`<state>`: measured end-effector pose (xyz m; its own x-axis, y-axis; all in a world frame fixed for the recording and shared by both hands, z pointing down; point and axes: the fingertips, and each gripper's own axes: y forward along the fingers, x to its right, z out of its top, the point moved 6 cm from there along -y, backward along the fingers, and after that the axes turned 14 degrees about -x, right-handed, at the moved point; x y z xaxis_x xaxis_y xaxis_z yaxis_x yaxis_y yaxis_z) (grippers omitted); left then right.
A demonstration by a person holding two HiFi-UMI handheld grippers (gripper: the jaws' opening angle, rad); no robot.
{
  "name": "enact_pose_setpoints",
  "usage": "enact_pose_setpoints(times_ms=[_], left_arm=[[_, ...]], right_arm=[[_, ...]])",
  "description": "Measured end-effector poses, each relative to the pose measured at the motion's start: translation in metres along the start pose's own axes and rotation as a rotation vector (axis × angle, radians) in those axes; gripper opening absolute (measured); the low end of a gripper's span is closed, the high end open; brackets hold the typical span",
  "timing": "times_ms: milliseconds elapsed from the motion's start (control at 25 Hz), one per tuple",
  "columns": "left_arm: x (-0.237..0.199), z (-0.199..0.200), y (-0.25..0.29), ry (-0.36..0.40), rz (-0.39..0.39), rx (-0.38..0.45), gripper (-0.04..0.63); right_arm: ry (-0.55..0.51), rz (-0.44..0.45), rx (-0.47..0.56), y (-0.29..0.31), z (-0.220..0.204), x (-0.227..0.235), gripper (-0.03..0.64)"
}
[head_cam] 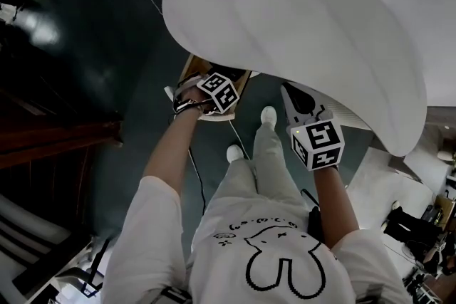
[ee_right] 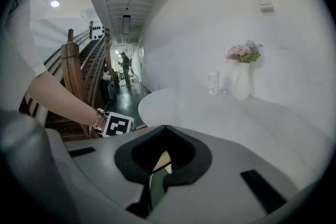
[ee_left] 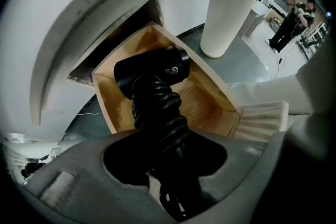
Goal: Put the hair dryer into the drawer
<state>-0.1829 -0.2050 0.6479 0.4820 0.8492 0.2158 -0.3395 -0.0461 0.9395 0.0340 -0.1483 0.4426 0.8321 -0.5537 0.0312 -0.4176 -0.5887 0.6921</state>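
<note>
A black hair dryer (ee_left: 152, 73), its cord wound round the handle, hangs head-down over the open wooden drawer (ee_left: 210, 99). My left gripper (ee_left: 165, 149) is shut on the wrapped handle and points steeply down. In the head view the left gripper (head_cam: 214, 82) hovers over the drawer (head_cam: 191, 69), which sticks out from under the round white table (head_cam: 306, 25). My right gripper (head_cam: 301, 102) stays to the right, by the table's edge, away from the drawer. Its jaws (ee_right: 160, 162) meet with nothing between them.
The table's white pedestal (ee_left: 226, 18) stands just beyond the drawer. A vase of flowers (ee_right: 242, 81) and a glass (ee_right: 212, 82) sit on the tabletop. A wooden staircase (ee_right: 79, 71) rises at the left. My shoes (head_cam: 268, 115) are on the dark floor beside the drawer.
</note>
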Motion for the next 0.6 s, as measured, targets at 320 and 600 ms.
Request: enact_pose_setpoints(times_ms=[320,600], left_arm=[[0.002,0.017,0.029,0.042,0.016,-0.052,0.183],[-0.006,0.031,0.042,0.071,0.042,-0.056,0.183]], right_arm=[[0.030,-0.006,-0.016,0.002,-0.007,0.006,0.000],[0.045,-0.004,-0.038,0.007,-0.014,0.009,0.000]])
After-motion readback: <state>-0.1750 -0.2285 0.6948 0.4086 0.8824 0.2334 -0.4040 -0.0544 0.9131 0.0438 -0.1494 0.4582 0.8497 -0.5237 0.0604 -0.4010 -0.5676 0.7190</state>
